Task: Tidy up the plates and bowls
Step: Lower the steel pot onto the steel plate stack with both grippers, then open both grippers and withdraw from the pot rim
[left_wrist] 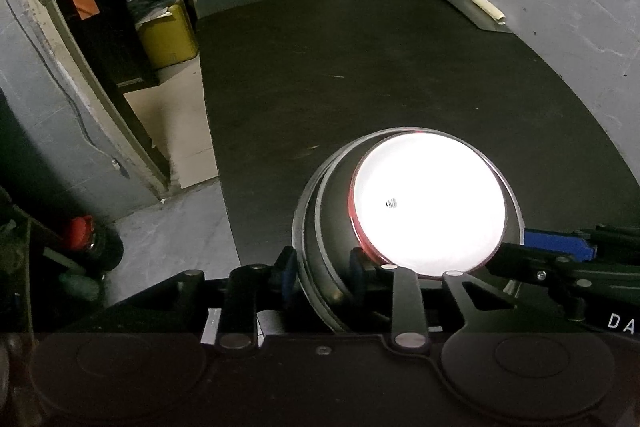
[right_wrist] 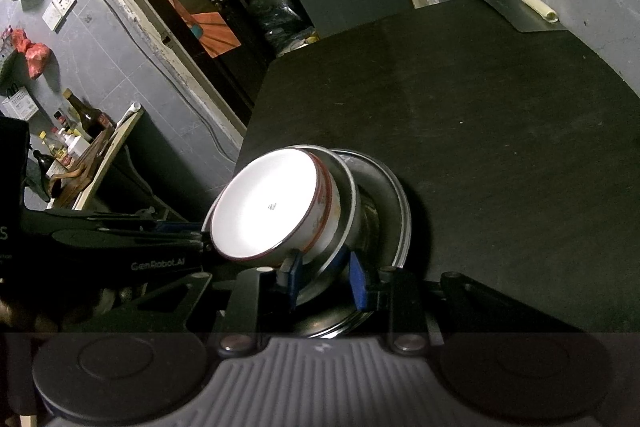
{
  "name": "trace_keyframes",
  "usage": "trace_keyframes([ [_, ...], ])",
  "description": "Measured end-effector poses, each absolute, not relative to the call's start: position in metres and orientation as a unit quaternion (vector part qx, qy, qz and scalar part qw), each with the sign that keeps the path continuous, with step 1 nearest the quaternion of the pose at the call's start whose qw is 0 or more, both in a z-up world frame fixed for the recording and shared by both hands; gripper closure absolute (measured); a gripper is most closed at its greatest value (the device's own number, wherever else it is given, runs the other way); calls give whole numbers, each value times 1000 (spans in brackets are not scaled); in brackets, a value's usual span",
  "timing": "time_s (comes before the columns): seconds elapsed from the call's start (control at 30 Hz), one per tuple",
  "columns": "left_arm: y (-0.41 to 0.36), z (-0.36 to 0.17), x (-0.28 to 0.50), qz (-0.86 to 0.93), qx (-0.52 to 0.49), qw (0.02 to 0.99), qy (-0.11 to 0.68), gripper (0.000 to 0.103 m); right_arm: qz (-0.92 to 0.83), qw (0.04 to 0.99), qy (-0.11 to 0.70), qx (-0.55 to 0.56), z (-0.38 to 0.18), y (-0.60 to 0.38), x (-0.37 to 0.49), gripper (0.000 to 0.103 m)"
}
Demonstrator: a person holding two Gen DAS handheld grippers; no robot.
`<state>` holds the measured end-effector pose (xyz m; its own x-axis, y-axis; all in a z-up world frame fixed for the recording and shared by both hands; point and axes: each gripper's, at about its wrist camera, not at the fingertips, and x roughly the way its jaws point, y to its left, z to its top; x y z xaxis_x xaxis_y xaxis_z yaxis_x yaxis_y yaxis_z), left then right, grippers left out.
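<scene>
A white enamel bowl with a red rim point(left_wrist: 428, 203) point(right_wrist: 266, 205) sits nested in a stack of steel bowls and plates point(left_wrist: 324, 227) point(right_wrist: 384, 211). The stack is tilted and held just above the black table point(left_wrist: 360, 75) point(right_wrist: 480, 107). My left gripper point(left_wrist: 324, 267) is shut on the stack's left rim, blue pads on either side. My right gripper point(right_wrist: 326, 277) is shut on the stack's right rim. The right gripper also shows in the left wrist view point(left_wrist: 560, 247), and the left gripper in the right wrist view point(right_wrist: 176, 239).
A metal sheet with a pale roll point(left_wrist: 486, 7) point(right_wrist: 538, 7) lies at the table's far right corner by the grey wall. A yellow box point(left_wrist: 168, 35) and dark bags stand left of the table. A shelf with bottles point(right_wrist: 76, 143) is at far left.
</scene>
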<state>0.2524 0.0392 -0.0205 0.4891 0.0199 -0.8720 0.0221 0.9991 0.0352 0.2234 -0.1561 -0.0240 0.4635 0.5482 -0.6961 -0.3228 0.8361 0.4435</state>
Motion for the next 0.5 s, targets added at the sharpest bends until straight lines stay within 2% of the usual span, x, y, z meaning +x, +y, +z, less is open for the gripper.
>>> trace_keyframes([
  [0.27, 42, -20, 252, 19, 25, 864, 502, 51, 251, 848, 448, 127, -23, -160, 222, 64],
  [0.5, 44, -19, 248, 34, 26, 866, 498, 40, 252, 851, 445, 121, -21, -161, 220, 54],
])
